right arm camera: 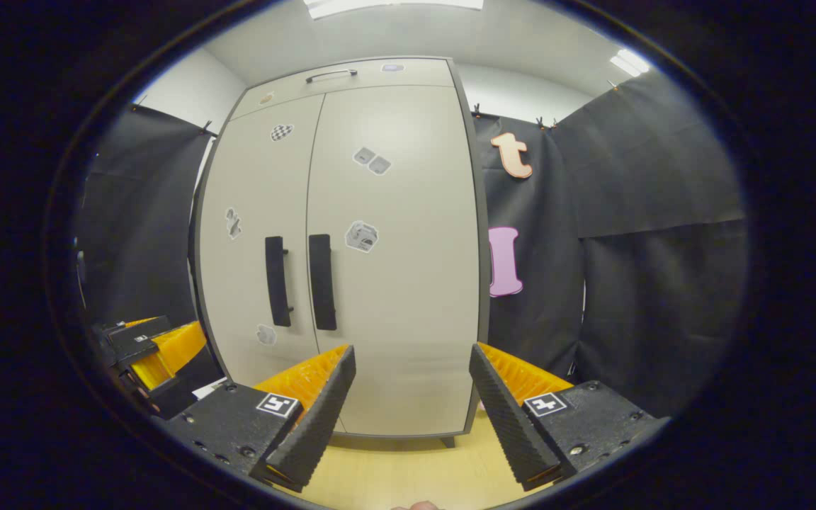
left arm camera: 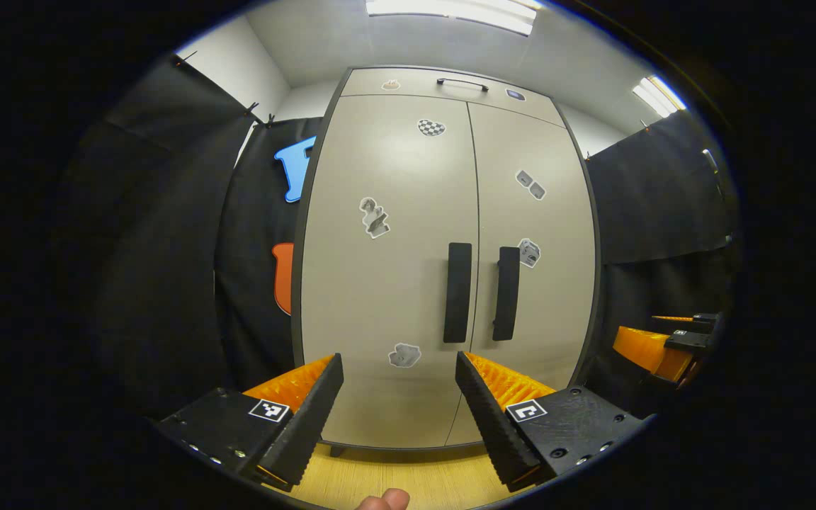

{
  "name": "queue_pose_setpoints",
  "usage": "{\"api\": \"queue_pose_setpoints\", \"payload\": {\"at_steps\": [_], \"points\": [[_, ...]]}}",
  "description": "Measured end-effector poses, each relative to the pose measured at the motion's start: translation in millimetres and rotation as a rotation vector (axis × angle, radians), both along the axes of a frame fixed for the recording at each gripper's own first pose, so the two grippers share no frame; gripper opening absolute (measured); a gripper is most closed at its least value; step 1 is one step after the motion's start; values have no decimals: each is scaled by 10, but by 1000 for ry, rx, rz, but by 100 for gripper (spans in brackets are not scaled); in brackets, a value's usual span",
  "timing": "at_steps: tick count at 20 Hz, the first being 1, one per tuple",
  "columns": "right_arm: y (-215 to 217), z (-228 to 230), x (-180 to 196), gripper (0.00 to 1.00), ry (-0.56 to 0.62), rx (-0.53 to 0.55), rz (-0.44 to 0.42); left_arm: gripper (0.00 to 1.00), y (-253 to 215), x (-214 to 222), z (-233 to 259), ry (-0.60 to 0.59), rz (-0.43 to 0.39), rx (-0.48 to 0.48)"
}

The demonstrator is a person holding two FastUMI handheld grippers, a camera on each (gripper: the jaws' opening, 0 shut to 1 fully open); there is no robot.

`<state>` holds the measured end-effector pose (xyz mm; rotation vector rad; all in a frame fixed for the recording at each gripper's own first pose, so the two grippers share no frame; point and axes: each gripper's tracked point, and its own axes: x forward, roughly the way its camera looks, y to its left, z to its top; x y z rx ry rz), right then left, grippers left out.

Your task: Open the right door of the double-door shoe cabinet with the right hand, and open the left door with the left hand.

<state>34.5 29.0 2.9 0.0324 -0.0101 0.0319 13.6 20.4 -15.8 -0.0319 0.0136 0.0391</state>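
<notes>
A tall beige double-door shoe cabinet (left arm camera: 394,283) (right arm camera: 394,283) stands ahead with both doors closed. Two black vertical handles sit side by side at the centre seam: the left door handle (left arm camera: 458,292) (right arm camera: 278,281) and the right door handle (left arm camera: 506,293) (right arm camera: 321,282). My left gripper (left arm camera: 399,375) is open, short of the left door, with nothing between its fingers. My right gripper (right arm camera: 411,368) is open too, facing the right door some way off. At the right edge of the left gripper view the right gripper (left arm camera: 670,343) appears; the left gripper (right arm camera: 149,350) appears at the left edge of the right gripper view.
Small stickers dot both doors. A drawer with a thin black handle (left arm camera: 462,83) tops the cabinet. Black cloth walls flank it on both sides. The floor (left arm camera: 408,482) is light wood. A fingertip (left arm camera: 383,500) peeks in at the bottom edge.
</notes>
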Motion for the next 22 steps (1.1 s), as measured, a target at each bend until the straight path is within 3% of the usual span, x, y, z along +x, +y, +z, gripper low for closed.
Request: {"api": "queue_pose_setpoints", "payload": {"at_steps": [3, 9, 20, 22], "points": [[271, 136, 250, 100, -6, 6, 64, 95, 42, -43, -92, 26, -2, -4], [700, 464, 881, 98, -21, -20, 101, 95, 110, -129, -75, 20, -6, 4], [1028, 395, 1567, 100, 53, -25, 73, 95, 255, -278, -12, -2, 1, 47], [1014, 418, 1583, 93, 41, -21, 57, 95, 261, -275, -14, -2, -1, 45]]}}
